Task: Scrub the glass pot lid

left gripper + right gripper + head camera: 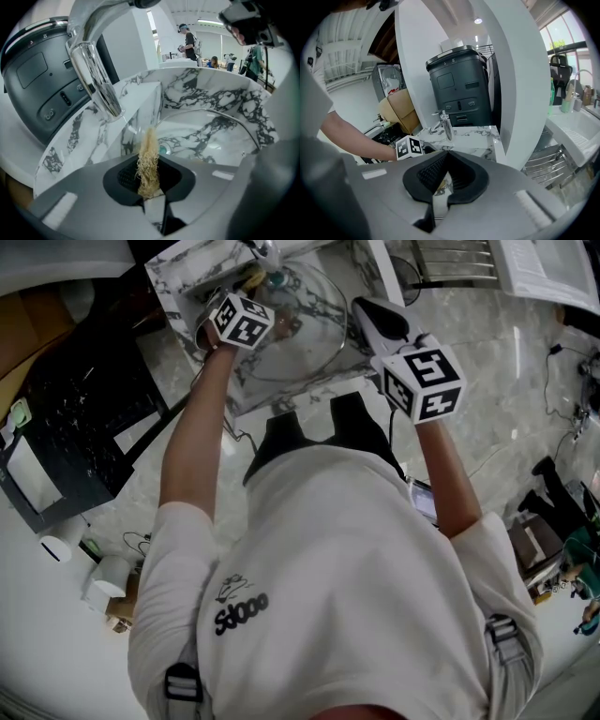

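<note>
1. L gripper (149, 186) – jaws clamped tight on a tan fibre scrubber (149, 157), which sticks out past the tips.
2. Scrubber points down into the marble sink (213, 93), just under the chrome tap (93, 75), w/ its frayed end over the lid (302, 329).
3. Lid lies inside the sink, clear glass, marble veins showing thru it. Its metal rim arcs across the basin in the left gripper view.
4. R gripper (442, 182) – jaws drawn nearly together w/ only a thin sliver betw. the pads. In the head view its black tips sit at the lid's right rim.
5. Both arms reach fwd over the sink, L gripper at the back-left by the tap, R at the right edge.
6. Black appliance (459, 84) stands behind the tap. Wire rack (450, 263) sits off to the right of the sink.
</note>
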A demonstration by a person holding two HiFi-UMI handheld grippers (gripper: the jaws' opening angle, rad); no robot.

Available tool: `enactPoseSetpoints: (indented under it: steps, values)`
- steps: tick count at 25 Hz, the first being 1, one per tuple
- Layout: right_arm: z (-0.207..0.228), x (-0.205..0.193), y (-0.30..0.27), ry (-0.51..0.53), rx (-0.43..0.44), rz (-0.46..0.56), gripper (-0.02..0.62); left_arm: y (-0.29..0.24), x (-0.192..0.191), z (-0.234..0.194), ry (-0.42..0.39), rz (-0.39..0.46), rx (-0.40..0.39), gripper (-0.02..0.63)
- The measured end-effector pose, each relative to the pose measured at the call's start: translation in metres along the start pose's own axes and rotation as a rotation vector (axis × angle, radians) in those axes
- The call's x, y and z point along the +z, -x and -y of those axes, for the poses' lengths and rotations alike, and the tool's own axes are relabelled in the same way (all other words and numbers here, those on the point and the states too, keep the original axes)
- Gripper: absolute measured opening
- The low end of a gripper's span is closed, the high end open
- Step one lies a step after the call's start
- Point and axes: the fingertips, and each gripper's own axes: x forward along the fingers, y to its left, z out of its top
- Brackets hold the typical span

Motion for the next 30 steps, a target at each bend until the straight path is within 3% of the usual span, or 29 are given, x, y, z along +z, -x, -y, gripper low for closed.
enactPoseSetpoints:
  steps: [8, 17, 30]
  values:
    - [0.01, -0.01, 0.009, -0.026, -0.02, 0.001, 0.005, -0.006, 0.0, 0.053, -0.117, -0.047, -0.147, 0.055]
    - [0.004, -0.006, 0.015, -0.022, -0.014, 0.024, 0.005, 0.017, -0.019, 0.139, -0.266, -0.074, -0.414, 0.055]
    - [-0.017, -0.009, 0.026, -0.007, 0.001, 0.039, 0.005, 0.059, -0.038, 0.204, -0.312, -0.093, -0.693, 0.055]
